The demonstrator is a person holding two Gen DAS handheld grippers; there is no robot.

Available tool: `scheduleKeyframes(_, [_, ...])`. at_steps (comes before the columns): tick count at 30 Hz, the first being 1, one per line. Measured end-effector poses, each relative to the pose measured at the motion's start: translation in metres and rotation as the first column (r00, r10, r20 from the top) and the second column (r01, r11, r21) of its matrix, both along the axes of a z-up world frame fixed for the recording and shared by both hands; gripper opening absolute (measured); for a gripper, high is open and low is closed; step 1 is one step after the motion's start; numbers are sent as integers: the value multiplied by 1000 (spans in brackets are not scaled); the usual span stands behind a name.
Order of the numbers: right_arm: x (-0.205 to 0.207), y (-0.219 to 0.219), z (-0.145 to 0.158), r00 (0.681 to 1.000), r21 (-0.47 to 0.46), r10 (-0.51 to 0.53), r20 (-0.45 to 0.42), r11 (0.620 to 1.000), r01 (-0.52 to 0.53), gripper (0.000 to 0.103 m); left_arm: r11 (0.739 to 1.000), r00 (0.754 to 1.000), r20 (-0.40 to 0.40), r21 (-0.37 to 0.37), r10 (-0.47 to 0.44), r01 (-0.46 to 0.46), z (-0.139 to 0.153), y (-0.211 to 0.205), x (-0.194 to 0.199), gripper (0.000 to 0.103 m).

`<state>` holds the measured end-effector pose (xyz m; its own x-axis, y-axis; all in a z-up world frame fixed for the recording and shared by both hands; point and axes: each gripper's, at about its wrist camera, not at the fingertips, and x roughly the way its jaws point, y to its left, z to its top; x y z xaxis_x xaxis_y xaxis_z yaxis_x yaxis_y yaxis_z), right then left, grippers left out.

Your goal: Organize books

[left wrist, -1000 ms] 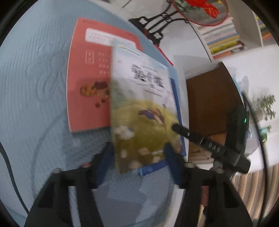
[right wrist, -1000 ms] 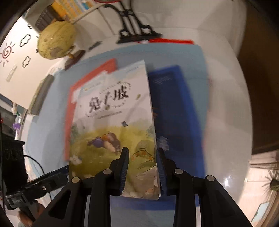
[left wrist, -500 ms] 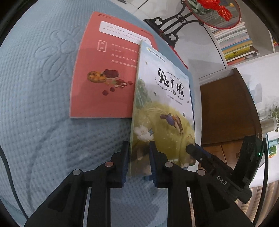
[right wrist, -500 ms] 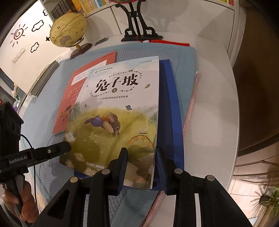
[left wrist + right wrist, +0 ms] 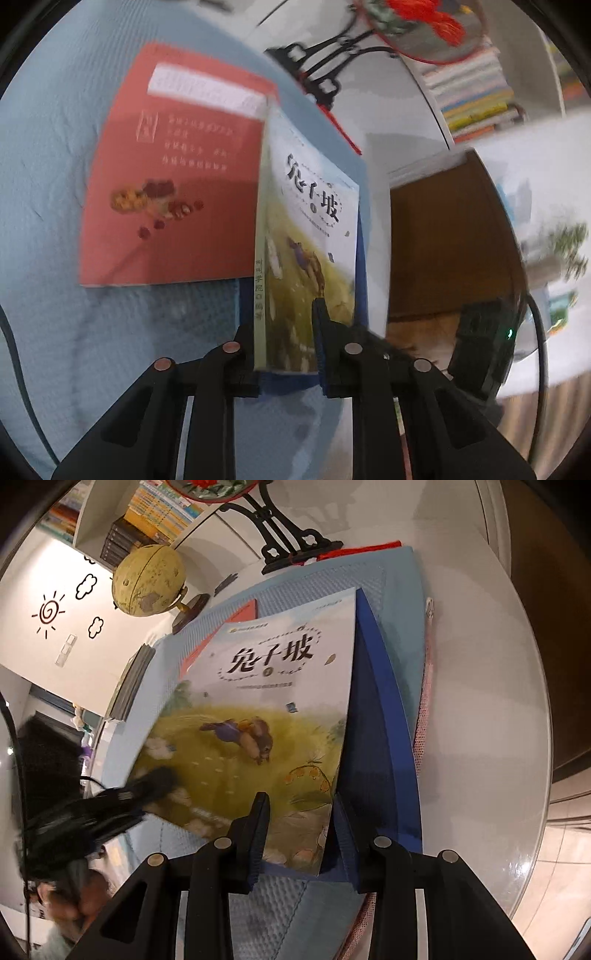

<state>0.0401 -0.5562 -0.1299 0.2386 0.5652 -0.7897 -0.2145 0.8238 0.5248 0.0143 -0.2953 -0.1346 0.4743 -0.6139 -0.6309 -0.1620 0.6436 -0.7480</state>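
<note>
Pale blue matting (image 5: 280,915) covered the round white desk (image 5: 480,716), with a globe (image 5: 147,581) at its far side; the rabbit book (image 5: 258,716) lay tilted over a blue book (image 5: 380,738), beside a red book (image 5: 173,206); the left tool (image 5: 284,332) was clamped on the rabbit book's spine-side near corner, apparently to lift it; the right tool (image 5: 301,834) straddled the opposite near corner, its jaws opening, likely handing over the hold.

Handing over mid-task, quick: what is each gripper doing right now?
Left gripper: closed on the rabbit book.
Right gripper: fingers opening, rabbit book's corner between them.
</note>
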Motion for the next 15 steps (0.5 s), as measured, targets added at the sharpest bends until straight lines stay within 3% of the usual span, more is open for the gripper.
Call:
scheduleKeyframes(4, [5, -17, -4, 995, 140, -30, -91, 989, 43, 57, 970, 999, -17, -239, 47, -50, -9, 12, 4, 16])
scheduleKeyframes(7, [10, -31, -17, 984, 295, -57, -171, 950, 106, 58, 932, 998, -37, -356, 59, -68, -10, 18, 8, 16])
scheduleKeyframes(9, [16, -37, -29, 970, 399, -73, -230, 903, 162, 58, 910, 997, -46, -406, 70, -83, -12, 22, 4, 16])
scheduleKeyframes(11, [22, -38, -37, 961, 467, -90, -262, 860, 208, 57, 904, 995, -57, -417, 78, -94, -13, 24, 0, 16])
scheduleKeyframes(12, [24, -38, -37, 961, 480, -96, -259, 851, 215, 52, 909, 995, -64, -404, 78, -98, -14, 24, 0, 16])
scheduleKeyframes(13, [27, -36, -37, 962, 489, -93, -256, 846, 212, 37, 922, 995, -71, -374, 75, -96, -14, 23, 2, 16])
scheduleKeyframes(15, [30, -32, -32, 968, 460, -87, -236, 868, 190, 34, 956, 995, -85, -283, 56, -79, -13, 21, 2, 16])
